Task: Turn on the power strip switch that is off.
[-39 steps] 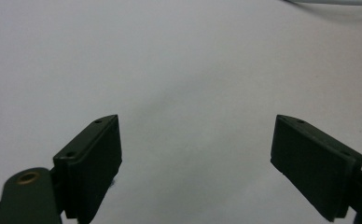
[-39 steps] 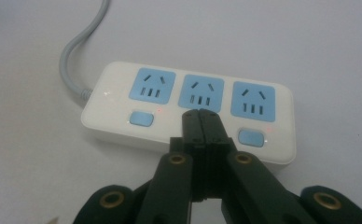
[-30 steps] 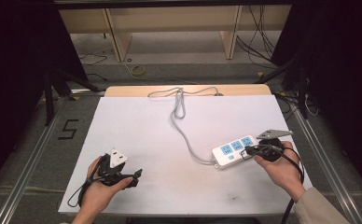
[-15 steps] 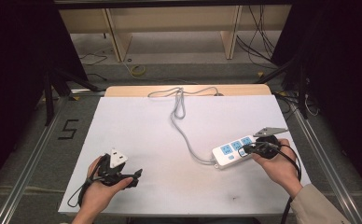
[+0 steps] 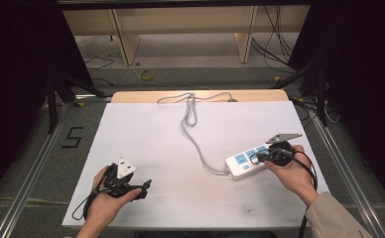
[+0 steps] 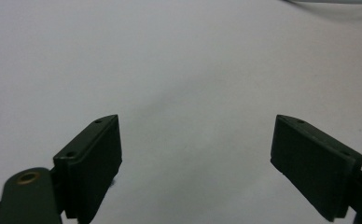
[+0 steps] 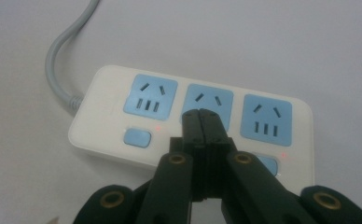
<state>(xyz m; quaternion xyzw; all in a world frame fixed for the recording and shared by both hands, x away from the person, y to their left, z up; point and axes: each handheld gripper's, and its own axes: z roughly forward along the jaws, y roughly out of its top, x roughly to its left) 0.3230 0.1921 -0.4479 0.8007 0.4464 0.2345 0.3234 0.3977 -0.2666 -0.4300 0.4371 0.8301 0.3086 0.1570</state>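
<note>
The power strip (image 7: 188, 126) lay on the white worktop (image 5: 151, 144), directly under the tip of the right hand-held gripper (image 7: 202, 116). That hand-held gripper was clenched, its jaws pressed together with nothing between them, the tip over the middle of three blue sockets. A grey cord (image 7: 62, 60) ran from the strip's end away from the right hand-held gripper, curling toward the worktop's far edge. Well apart, the left hand-held gripper (image 6: 195, 158) sat low over bare worktop, released, jaws wide and empty.
</note>
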